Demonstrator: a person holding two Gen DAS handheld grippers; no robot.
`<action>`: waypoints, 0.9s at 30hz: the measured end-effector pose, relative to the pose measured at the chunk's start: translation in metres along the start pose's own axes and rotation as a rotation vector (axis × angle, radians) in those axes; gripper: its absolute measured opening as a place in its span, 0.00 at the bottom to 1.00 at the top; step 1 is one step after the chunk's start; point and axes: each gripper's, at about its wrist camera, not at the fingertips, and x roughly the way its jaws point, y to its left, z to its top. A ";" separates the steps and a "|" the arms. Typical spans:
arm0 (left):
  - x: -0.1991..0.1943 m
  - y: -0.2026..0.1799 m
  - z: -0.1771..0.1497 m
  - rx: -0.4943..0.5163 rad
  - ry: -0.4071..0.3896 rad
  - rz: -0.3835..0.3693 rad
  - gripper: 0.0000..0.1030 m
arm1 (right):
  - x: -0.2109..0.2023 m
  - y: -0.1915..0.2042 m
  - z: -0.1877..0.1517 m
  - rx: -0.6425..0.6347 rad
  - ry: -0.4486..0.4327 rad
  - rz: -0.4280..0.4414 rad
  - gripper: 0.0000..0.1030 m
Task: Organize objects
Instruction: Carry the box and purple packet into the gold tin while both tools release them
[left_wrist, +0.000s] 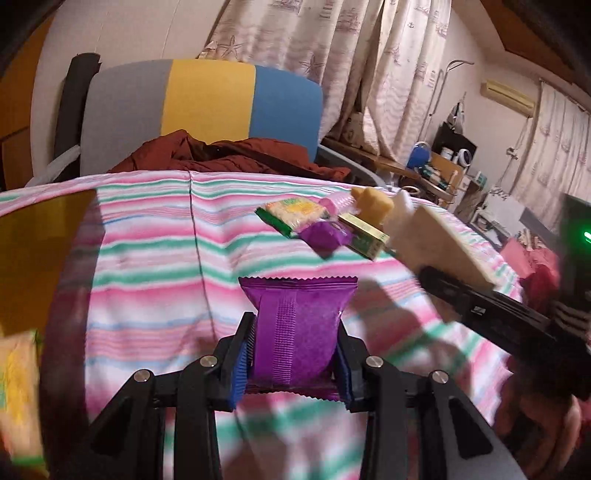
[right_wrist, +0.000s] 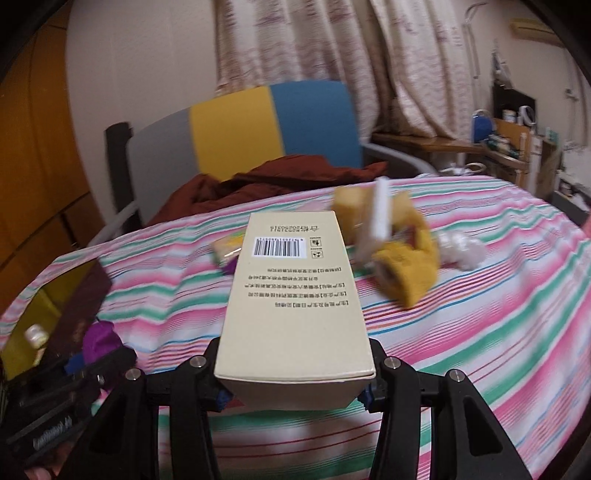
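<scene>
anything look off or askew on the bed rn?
Nothing spilled or damaged. Left gripper is shut on a purple snack packet; right gripper is shut on a beige box. Only untidy bit: the remaining small items sit in a loose, overlapping heap on the striped cover.

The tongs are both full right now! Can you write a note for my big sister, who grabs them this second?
Left tongs: shut on a shiny purple foil snack packet, held above the pink, green and white striped cloth.
Right tongs: shut on a long beige cardboard box with a barcode, also held off the cloth.
Still on the cloth: a green-edged cracker packet, a small purple packet, a green and gold carton, a mustard-yellow soft toy.
A yellow open container stands at the left edge.
Done: two items lifted. Left: place them, then sort the rest.
</scene>
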 end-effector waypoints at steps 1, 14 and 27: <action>-0.012 0.000 -0.006 0.006 -0.011 -0.006 0.37 | 0.001 0.006 -0.003 -0.006 0.011 0.017 0.49; -0.105 0.049 -0.019 -0.082 -0.123 0.087 0.37 | -0.004 0.111 -0.015 -0.145 0.091 0.267 0.49; -0.155 0.147 -0.021 -0.269 -0.182 0.297 0.37 | -0.004 0.238 -0.004 -0.316 0.125 0.466 0.49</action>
